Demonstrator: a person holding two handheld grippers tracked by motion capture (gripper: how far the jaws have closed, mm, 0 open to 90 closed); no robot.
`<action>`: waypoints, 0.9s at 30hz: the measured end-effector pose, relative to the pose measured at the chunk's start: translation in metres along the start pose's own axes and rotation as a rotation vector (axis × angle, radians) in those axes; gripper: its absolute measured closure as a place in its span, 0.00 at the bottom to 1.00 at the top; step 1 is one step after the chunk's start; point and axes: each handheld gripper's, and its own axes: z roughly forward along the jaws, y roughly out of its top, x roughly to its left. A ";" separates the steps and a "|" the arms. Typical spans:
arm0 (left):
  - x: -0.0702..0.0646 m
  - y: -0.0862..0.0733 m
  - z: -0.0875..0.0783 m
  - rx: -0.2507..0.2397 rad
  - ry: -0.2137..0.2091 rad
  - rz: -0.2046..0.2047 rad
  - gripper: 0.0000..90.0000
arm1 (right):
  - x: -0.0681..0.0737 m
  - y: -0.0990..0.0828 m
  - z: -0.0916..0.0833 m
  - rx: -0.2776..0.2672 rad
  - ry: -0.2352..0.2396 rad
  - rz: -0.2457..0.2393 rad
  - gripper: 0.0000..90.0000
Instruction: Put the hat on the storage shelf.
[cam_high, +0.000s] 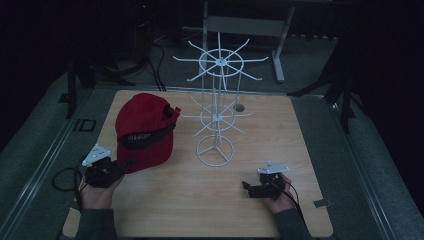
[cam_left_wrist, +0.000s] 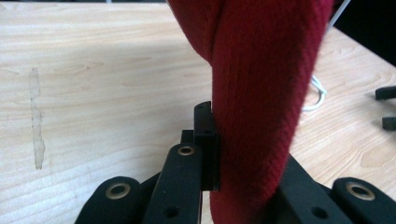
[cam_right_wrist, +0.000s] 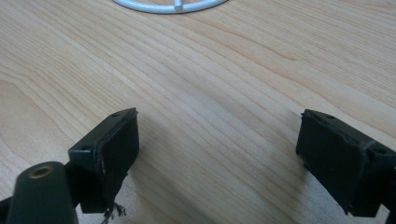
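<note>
The left gripper (cam_left_wrist: 219, 154) is clamped on the brim of a red cap (cam_left_wrist: 261, 93), its black jaws pressing the thick red fabric from both sides in the left gripper view. From the high view, that gripper (cam_high: 131, 161) sits at the near-left of the wooden table (cam_high: 280, 150), held in the person's left hand (cam_high: 97, 192), with the cap (cam_high: 145, 127) raised and tilted just ahead of it, its crown facing away toward the far-left corner. A dark band crosses the cap's front. The right gripper (cam_right_wrist: 217, 158) has its jaws standing well apart with nothing but bare wood between them, low over the tabletop (cam_right_wrist: 210, 84). In the high view it rests (cam_high: 246, 187) at the near-right of the table in the person's right hand (cam_high: 280, 200), well apart from the cap. A white wire rack (cam_high: 217, 100) stands upright near the table's centre, between the two grippers and farther back, its round base (cam_right_wrist: 170, 4) just ahead of the right gripper and its spoked tiers of hooks above.
</note>
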 end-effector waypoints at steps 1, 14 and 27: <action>0.000 0.002 0.000 -0.006 0.002 -0.003 0.96 | 0.000 0.000 0.000 0.000 0.000 0.000 0.15; -0.003 0.021 -0.007 -0.057 0.021 0.004 0.96 | 0.000 0.000 0.000 -0.001 0.000 -0.002 0.15; -0.007 0.038 -0.011 -0.104 0.037 0.014 0.96 | 0.000 0.000 0.000 -0.001 0.000 -0.002 0.15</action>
